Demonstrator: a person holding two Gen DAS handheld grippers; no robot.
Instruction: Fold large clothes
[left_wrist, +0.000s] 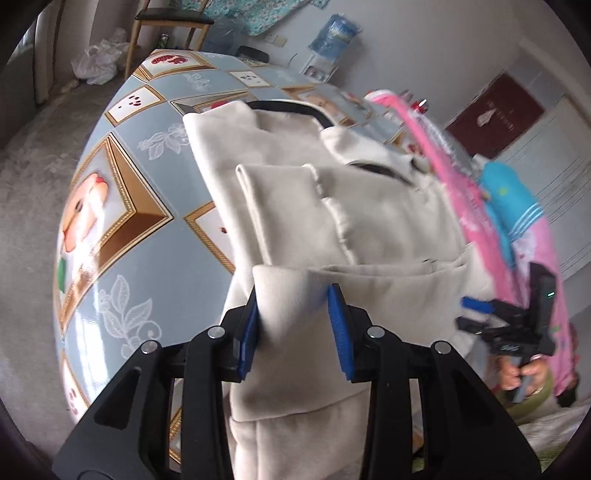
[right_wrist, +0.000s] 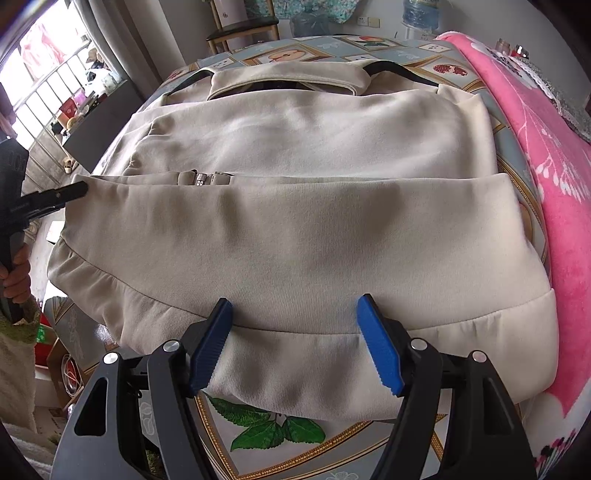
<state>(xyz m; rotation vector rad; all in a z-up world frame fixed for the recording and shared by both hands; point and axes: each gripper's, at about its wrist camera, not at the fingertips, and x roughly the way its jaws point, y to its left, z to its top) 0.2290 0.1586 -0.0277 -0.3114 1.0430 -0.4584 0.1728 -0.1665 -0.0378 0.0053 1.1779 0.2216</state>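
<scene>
A large cream jacket (right_wrist: 303, 147) with a zip and a black-lined collar lies on the table, its lower part folded up over the body. My left gripper (left_wrist: 295, 295) has its blue pads shut on a fold of the jacket's (left_wrist: 332, 192) edge; it shows at the left of the right wrist view (right_wrist: 79, 190), holding the folded edge. My right gripper (right_wrist: 295, 314) is open, its blue pads astride the jacket's hem without pinching it. It also shows in the left wrist view (left_wrist: 476, 304) beside the jacket.
The table has a glossy blue-grey cloth (left_wrist: 122, 236) printed with framed fruit. A pink blanket (right_wrist: 546, 155) lies along the table's right side. A wooden chair (right_wrist: 243, 29) stands beyond the far edge, and a water bottle (right_wrist: 421, 14) beside it.
</scene>
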